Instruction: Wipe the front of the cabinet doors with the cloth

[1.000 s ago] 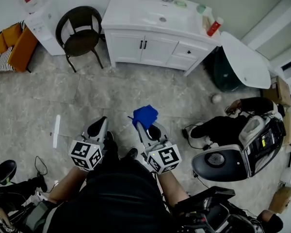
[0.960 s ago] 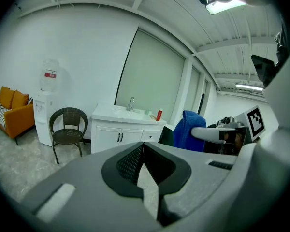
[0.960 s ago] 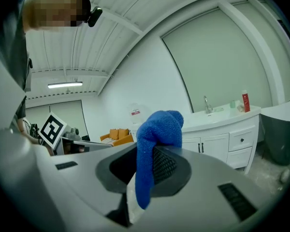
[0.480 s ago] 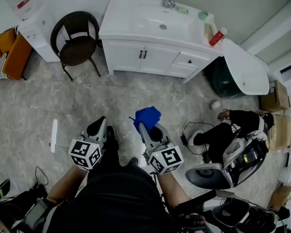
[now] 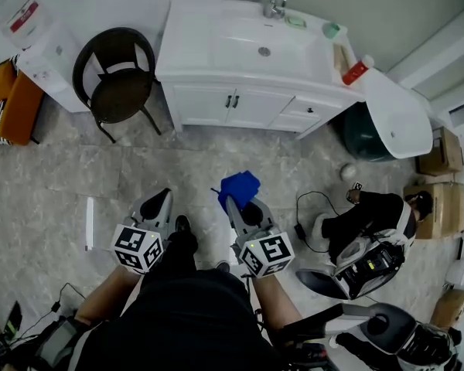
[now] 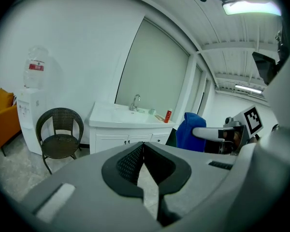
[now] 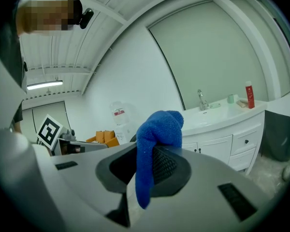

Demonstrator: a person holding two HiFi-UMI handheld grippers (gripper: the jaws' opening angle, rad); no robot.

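— What's different from a second ago?

— The white vanity (image 5: 247, 49) sits lower and slightly larger in the head view, and the wicker chair (image 5: 112, 76) has slid down with it. I'd judge the person is walking up to it. No wiping has begun.

— And the cloth?

— The blue cloth (image 5: 240, 188) stays pinched in the right tongs (image 5: 237, 205), bunched over the tips with a tail hanging between them. It's well apart from the cabinet doors (image 5: 230, 105), with bare floor (image 5: 216, 153) between.

— The other hand?

— The left tongs (image 5: 158, 205) are closed down, tips meeting, nothing in them.

— Give me a count.

— One cloth. Two doors side by side, one dark handle each, and two drawers (image 5: 309, 108) to their right. On the surface, one tap (image 5: 276, 2) and one red bottle (image 5: 356, 72), plus a couple of small items I can't make out. One chair, one water dispenser (image 5: 31, 41) beside it.

— So what's left?

— All of it, I'd say: both door fronts are untouched, and the approach has to finish first.
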